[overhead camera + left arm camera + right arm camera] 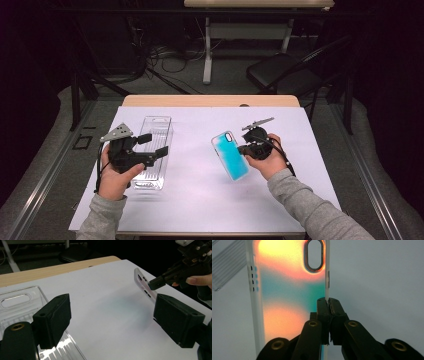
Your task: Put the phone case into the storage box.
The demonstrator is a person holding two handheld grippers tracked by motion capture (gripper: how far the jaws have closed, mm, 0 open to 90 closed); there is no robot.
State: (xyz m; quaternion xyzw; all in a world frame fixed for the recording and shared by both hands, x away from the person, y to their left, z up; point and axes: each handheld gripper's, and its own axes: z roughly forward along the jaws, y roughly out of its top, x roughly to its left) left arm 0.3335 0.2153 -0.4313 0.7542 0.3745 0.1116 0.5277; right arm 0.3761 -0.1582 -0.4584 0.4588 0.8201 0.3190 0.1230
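Phone case held up over the right half of the bench

Translucent teal-and-orange plastic phone case [230,155] is pinched by its thin side rim in the right tongs [328,300]; probably light, flexible and slick, so grip the rim. Left tongs [153,145] stand wide and empty over the clear ribbed plastic tray [156,126] near the bench's [200,200] left edge.
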